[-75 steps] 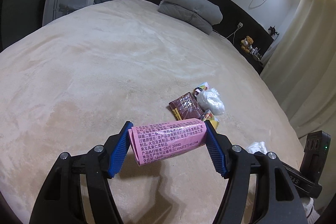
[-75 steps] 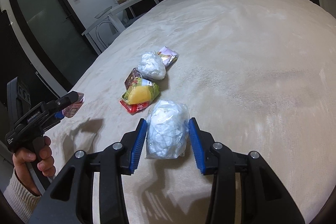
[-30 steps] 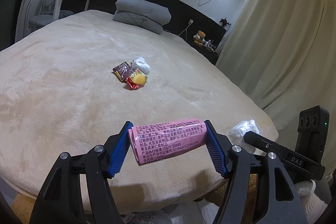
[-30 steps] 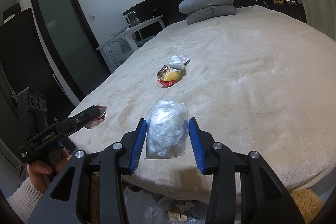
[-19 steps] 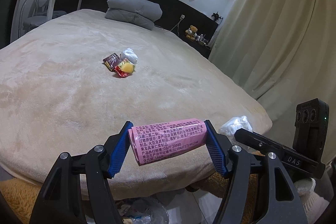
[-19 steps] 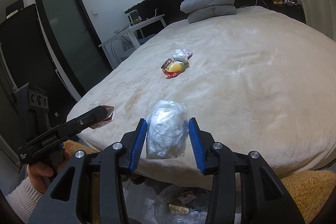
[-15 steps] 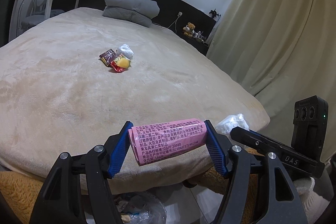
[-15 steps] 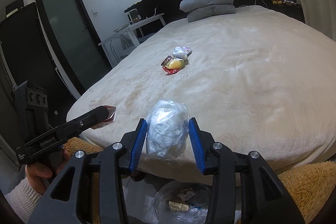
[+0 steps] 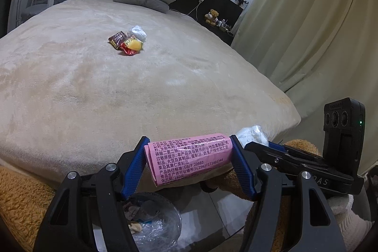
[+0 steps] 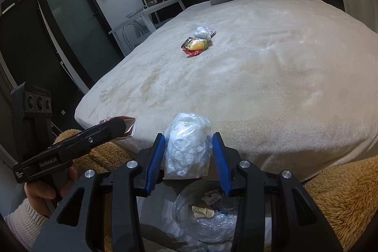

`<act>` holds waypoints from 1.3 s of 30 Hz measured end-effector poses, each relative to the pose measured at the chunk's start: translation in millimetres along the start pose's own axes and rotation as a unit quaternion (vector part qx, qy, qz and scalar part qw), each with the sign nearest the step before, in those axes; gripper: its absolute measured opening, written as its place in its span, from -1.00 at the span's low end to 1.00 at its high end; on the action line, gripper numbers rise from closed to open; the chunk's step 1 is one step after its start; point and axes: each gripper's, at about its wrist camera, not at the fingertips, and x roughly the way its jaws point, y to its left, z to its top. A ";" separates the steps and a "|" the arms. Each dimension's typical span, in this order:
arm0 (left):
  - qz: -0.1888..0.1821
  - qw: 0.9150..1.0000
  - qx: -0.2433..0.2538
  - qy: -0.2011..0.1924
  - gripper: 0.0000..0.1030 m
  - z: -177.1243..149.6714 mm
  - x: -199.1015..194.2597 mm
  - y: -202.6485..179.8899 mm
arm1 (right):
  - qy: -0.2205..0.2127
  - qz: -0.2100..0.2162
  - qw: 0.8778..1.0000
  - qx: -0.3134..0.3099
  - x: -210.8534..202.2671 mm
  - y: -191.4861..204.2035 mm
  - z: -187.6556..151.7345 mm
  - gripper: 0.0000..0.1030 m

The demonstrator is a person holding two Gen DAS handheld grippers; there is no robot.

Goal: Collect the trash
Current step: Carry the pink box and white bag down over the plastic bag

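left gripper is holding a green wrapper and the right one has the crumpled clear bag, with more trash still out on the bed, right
Nearly, but the colour is wrong: the left gripper is holding a pink wrapper, not a green one, as the left wrist view shows. The rest stands: the right gripper has the crumpled clear bag, and more trash lies out on the bed.

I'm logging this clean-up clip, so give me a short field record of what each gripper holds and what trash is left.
left gripper: shut on pink wrapper
right gripper: shut on clear plastic bag
bin: on floor below both grippers, clear liner, scraps inside
left on bed: small pile of wrappers
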 end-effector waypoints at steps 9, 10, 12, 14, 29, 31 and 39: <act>-0.001 0.998 -0.032 0.054 0.28 -15.4 15.9 11.2 | 0.054 -0.008 0.998 0.023 18.2 -10.1 -9.7 -0.18; 0.001 0.998 -0.033 0.060 0.28 -16.7 17.7 12.2 | 0.062 -0.008 0.998 0.028 21.5 -11.6 -11.0 -0.18; 0.004 0.997 -0.039 0.072 0.28 -19.5 21.2 15.5 | 0.078 -0.006 0.996 0.038 27.7 -14.6 -13.0 -0.18; 0.003 0.996 -0.047 0.082 0.28 -21.8 24.1 18.9 | 0.094 -0.007 0.995 0.046 33.6 -17.2 -15.1 -0.18; 0.045 0.975 -0.078 0.201 0.28 -49.7 67.9 38.5 | 0.215 -0.017 0.971 0.107 82.2 -36.2 -35.1 -0.18; 0.045 0.971 -0.087 0.217 0.28 -54.1 73.4 40.8 | 0.229 -0.021 0.967 0.113 87.8 -38.0 -38.4 -0.18; 0.061 0.954 -0.104 0.275 0.28 -71.7 94.2 49.0 | 0.267 -0.026 0.954 0.132 101.4 -44.7 -49.0 -0.18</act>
